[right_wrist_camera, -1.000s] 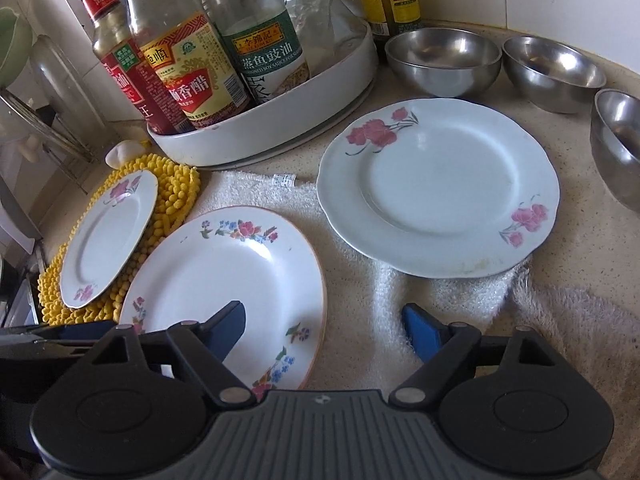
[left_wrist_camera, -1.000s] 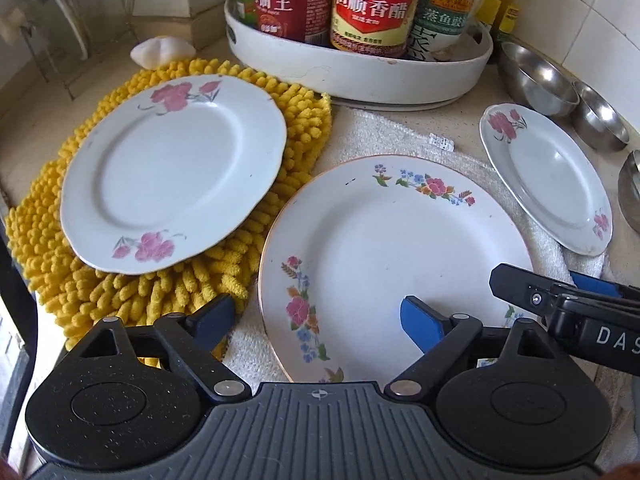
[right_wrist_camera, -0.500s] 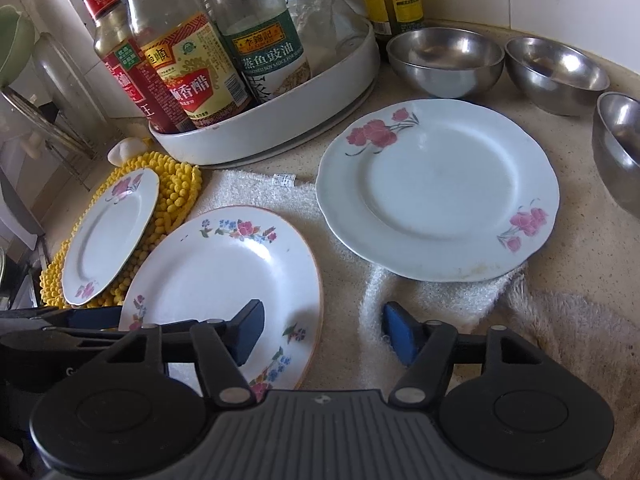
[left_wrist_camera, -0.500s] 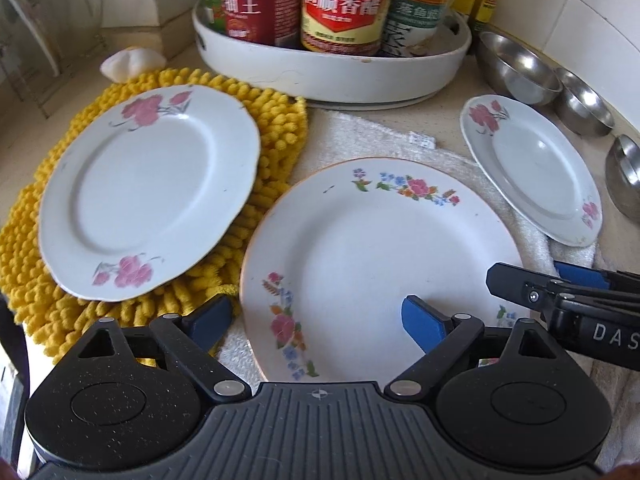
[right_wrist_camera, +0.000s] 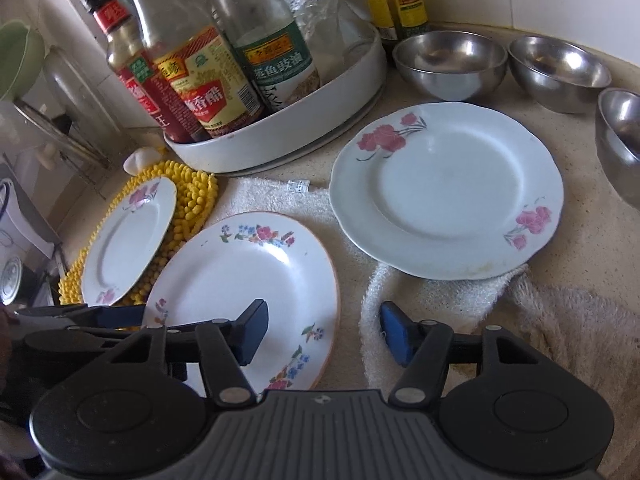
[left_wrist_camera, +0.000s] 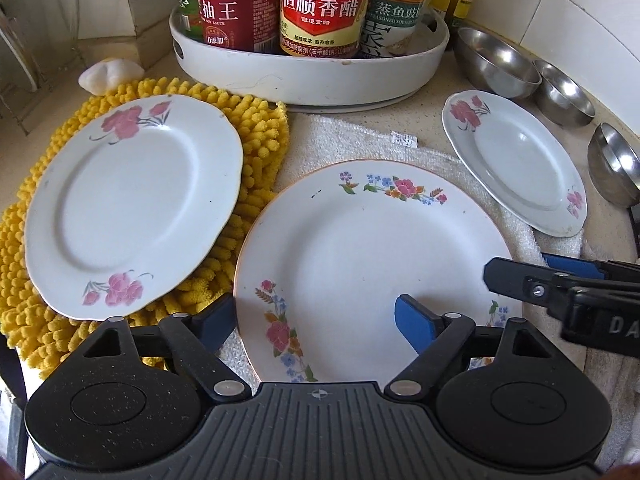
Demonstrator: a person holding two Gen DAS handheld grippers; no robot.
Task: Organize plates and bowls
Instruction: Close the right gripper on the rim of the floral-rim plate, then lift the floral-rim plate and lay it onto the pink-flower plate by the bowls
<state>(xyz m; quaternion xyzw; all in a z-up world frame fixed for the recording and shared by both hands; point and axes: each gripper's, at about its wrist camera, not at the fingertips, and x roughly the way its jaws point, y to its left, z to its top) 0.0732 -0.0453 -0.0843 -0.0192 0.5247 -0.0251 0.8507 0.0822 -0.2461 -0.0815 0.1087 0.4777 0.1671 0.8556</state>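
We had the middle plate point(left_wrist_camera: 372, 256) lying flat on the white towel point(left_wrist_camera: 400, 144), straight ahead of our left gripper point(left_wrist_camera: 316, 320), whose blue fingers point(left_wrist_camera: 412, 326) stood wide apart and empty, the right one over the plate's near part and the left one just off its left rim. Our right gripper point(right_wrist_camera: 320, 330) also gaped with nothing in it, straddling that same plate's right rim. We judged that rim to be the nearest grasp, with the pink-flowered plate point(right_wrist_camera: 448, 192) well beyond it and the steel bowls point(right_wrist_camera: 450, 64) further back.
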